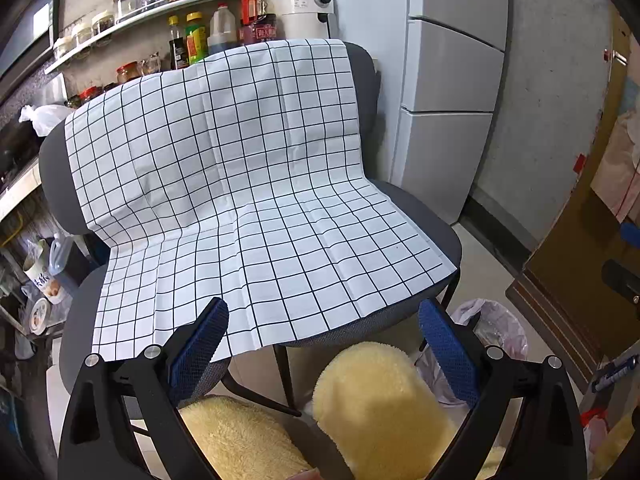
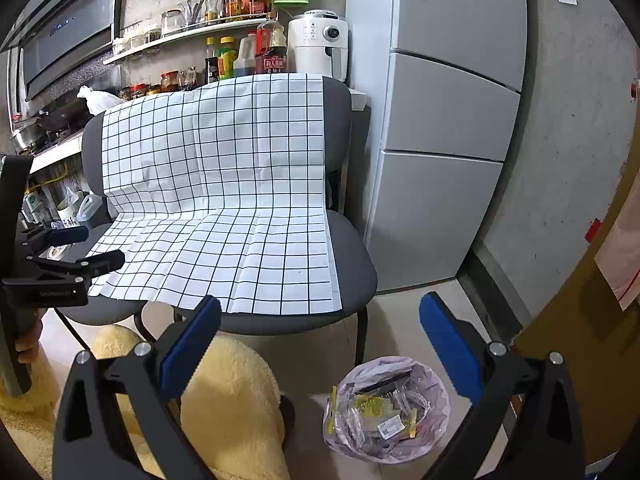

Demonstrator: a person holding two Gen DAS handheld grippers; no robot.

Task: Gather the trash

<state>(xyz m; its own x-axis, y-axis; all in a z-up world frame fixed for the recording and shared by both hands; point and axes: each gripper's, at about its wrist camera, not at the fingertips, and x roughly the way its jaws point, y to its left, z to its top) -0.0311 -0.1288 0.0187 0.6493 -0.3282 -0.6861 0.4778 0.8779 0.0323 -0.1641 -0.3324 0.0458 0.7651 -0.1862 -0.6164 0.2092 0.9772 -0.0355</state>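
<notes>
Both grippers' fingers (image 2: 448, 344) spread wide, empty; trash bin (image 2: 386, 408) sits between the right pair.

A: Chair cover? 
B: Grid cloth (image 2: 224, 200), matt, creased. Seat (image 2: 352, 264) under it is grey woven fabric.
A: Bin?
B: Trash bag (image 2: 436, 432), thin glossy translucent plastic. Wrappers (image 2: 380, 412) inside are shiny film. Fridge (image 2: 444, 120) is smooth satin.

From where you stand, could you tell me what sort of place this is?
Most likely a home kitchen: a shelf of sauce bottles and jars, a fridge, a range hood above a wok, and a lined bin on the floor.
</notes>
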